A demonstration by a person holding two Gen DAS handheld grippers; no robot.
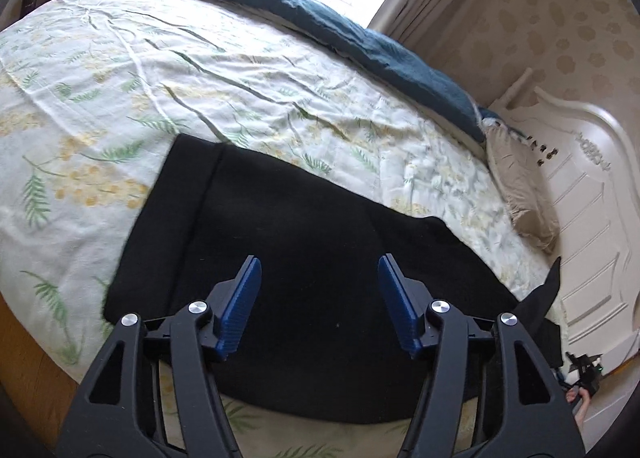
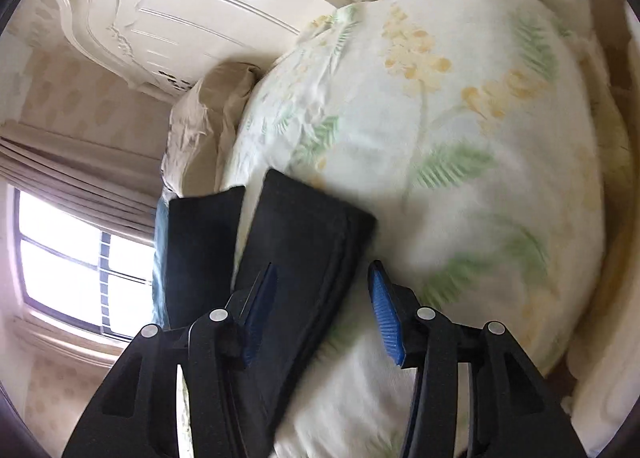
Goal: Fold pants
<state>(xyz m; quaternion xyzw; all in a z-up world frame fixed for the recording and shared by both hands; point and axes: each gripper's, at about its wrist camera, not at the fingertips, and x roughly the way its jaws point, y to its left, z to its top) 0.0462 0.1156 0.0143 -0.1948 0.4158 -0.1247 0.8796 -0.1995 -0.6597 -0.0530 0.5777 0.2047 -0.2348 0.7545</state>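
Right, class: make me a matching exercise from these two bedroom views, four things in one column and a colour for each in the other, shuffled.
Things:
1. folded fabric pants
2. rumpled blanket along the window side
3. crumpled pillow by the headboard
4. ribbed pads on the left gripper

Colours:
A. tan
B. blue
C. black
D. dark teal

Pairs: 1-C, 2-D, 3-A, 4-B
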